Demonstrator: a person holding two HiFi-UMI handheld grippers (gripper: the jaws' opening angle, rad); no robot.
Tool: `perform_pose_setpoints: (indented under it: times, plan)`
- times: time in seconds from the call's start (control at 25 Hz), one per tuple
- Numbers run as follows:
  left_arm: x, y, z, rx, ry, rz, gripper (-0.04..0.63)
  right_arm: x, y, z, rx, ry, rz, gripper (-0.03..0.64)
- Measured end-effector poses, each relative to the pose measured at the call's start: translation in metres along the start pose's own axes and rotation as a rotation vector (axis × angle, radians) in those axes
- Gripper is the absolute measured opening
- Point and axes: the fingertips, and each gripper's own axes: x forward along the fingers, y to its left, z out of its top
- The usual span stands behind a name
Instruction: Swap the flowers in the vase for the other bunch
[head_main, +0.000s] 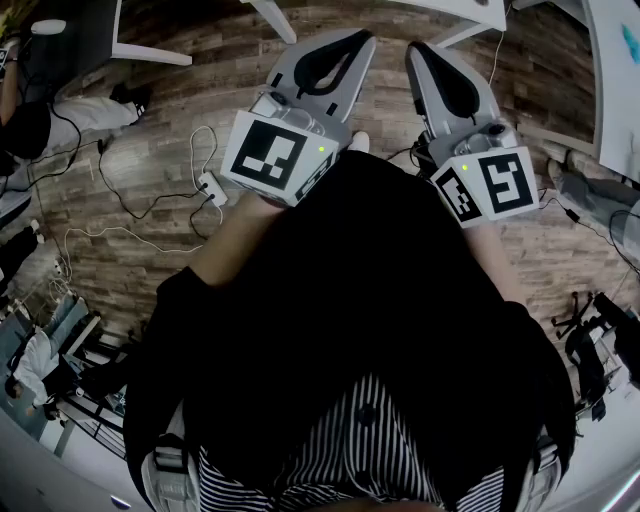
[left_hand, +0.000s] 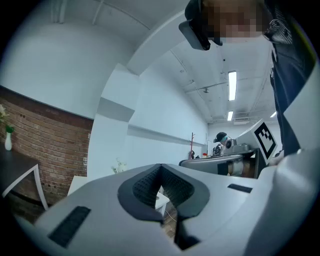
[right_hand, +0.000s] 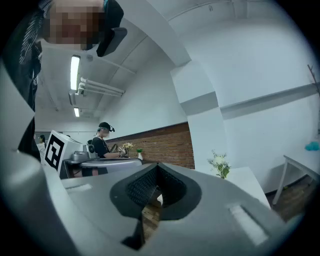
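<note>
Wooden floor (head_main: 150, 130) lies below. My left hand-held gripper (head_main: 345, 48), at eleven o'clock, and right hand-held gripper (head_main: 428, 55), at one, are each pressed together on nothing. White flowers (right_hand: 219, 164) stand on a white surface (right_hand: 247, 180) at three o'clock of the right jaws.

You wear a black jacket (head_main: 350, 280) over a striped shirt (head_main: 345, 445); your grey left hand-held gripper (head_main: 352, 40) and right hand-held gripper (head_main: 420, 50) bear black-and-white marker cubes (head_main: 272, 152).
</note>
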Motion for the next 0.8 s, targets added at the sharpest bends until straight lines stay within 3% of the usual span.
perform_pose_setpoints:
  times: [0.32, 0.68, 0.8]
  plan:
    - [0.005, -0.006, -0.002, -0.014, -0.002, -0.003, 0.006, -0.008, -0.006, -0.002, 0.047, 0.021, 0.05, 0.0]
    - [0.044, -0.051, -0.004, 0.057, 0.045, -0.026, 0.006, -0.053, -0.054, 0.002, 0.073, -0.001, 0.021, 0.0]
    - [0.043, -0.048, -0.007, 0.042, 0.04, -0.061, 0.006, -0.048, -0.052, -0.004, 0.09, -0.011, 0.014, 0.0]
